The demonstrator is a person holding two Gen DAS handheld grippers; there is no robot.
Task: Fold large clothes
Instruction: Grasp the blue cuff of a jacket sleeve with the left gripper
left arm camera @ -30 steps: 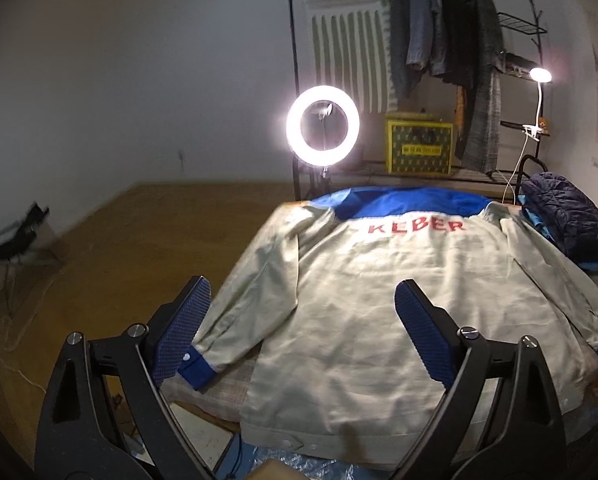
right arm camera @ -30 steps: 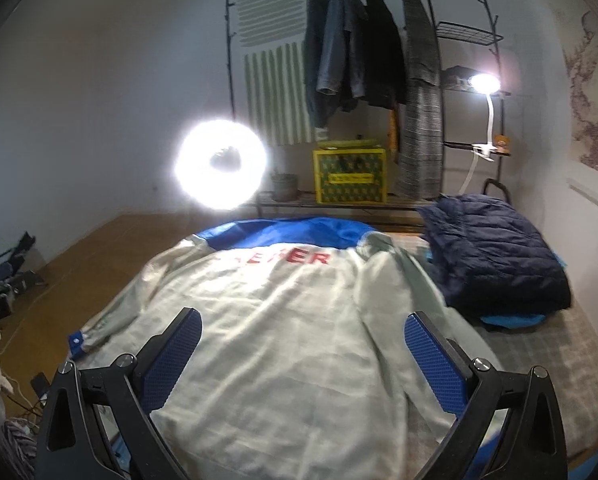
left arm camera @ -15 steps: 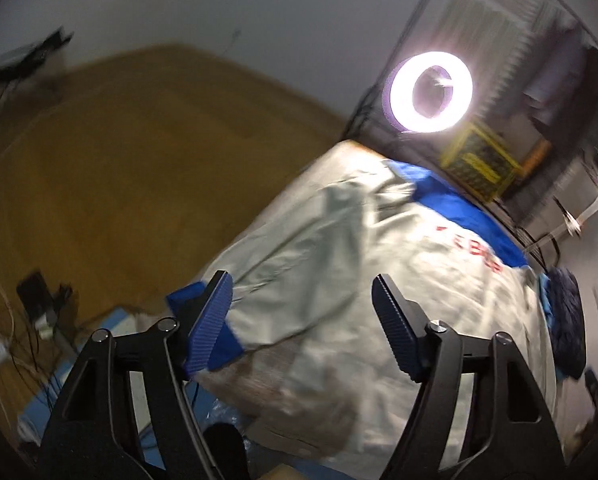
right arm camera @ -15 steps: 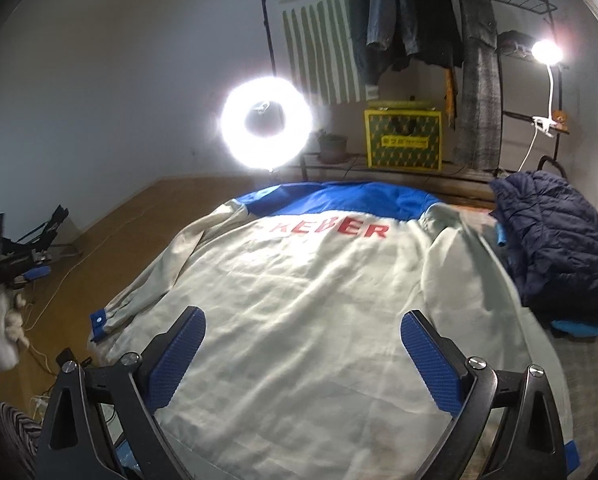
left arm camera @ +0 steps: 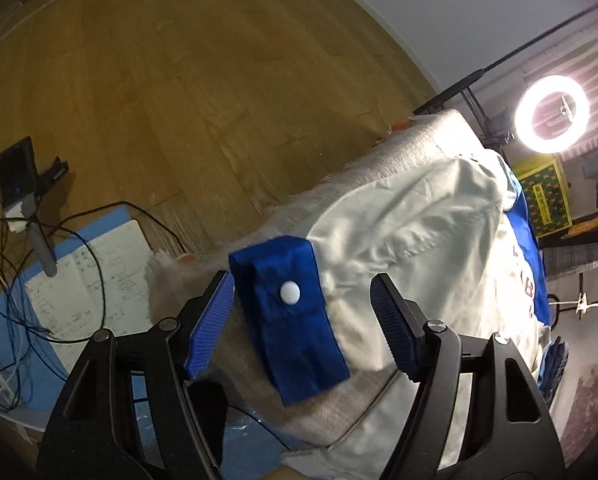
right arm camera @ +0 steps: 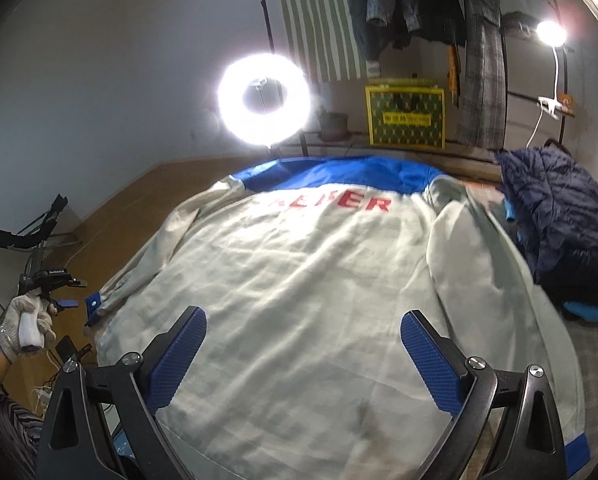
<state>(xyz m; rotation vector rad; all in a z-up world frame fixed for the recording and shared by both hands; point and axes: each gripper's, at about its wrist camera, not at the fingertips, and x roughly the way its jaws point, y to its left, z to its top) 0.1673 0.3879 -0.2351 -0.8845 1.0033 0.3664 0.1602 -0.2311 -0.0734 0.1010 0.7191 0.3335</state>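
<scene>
Jaws of left gripper (left arm camera: 302, 308) stand apart around blue cuff (left arm camera: 289, 320); right gripper (right arm camera: 303, 348) gapes over jacket (right arm camera: 307, 280).

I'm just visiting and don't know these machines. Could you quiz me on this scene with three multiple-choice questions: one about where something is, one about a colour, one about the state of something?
1. Where does the dark padded jacket lie?
A. To the right of the pale jacket
B. On the wooden floor
C. Hanging on the rack

2. What colour is the cuff in front of the left gripper?
A. Red
B. Blue
C. Yellow

3. How does the left gripper stand to that cuff?
A. Shut tight on it
B. Open, fingers to either side of it
C. Turned away from it

Answers:
1. A: in the right wrist view it is piled beside the pale jacket's right sleeve.
2. B: the cuff is bright blue with a white snap.
3. B: space shows between each pad and the cloth, so nothing is gripped yet.
</scene>
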